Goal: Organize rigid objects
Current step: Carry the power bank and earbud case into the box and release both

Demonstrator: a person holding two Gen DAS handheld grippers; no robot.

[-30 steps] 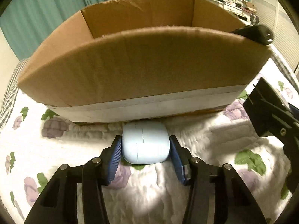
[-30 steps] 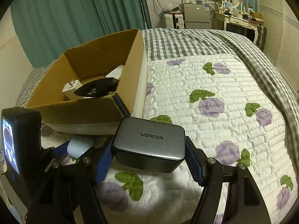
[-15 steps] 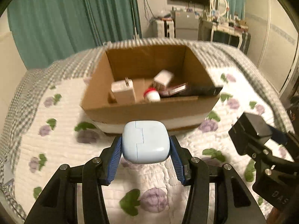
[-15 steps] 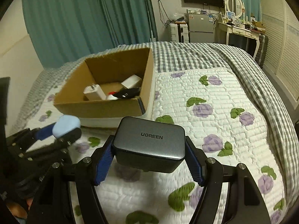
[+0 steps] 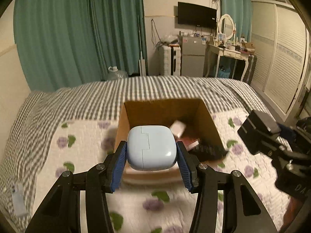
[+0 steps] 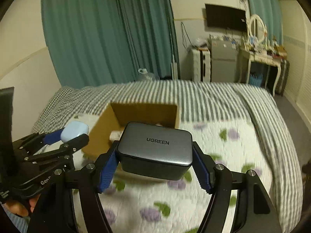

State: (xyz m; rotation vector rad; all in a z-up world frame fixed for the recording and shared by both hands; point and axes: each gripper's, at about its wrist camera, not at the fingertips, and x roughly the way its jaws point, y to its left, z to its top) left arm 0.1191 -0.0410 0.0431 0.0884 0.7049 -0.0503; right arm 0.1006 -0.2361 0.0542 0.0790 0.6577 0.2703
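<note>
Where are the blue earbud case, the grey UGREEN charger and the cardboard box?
blue earbud case [image 5: 151, 147], left wrist view, front face.
grey UGREEN charger [image 6: 155, 145], right wrist view, top face.
cardboard box [image 5: 122, 128], left wrist view, left wall.

I see a glossy, smooth plastic case [image 5: 151, 148] and a matt grey charger [image 6: 155, 151]. The cardboard box [image 5: 210, 122] looks rough and dull; at six o'clock, the quilt [image 5: 83, 147] is stitched cloth.

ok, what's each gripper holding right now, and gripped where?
Left gripper: pale blue earbud case, pads on its two opposite sides. Right gripper: grey UGREEN charger, clamped across its two short ends.
</note>
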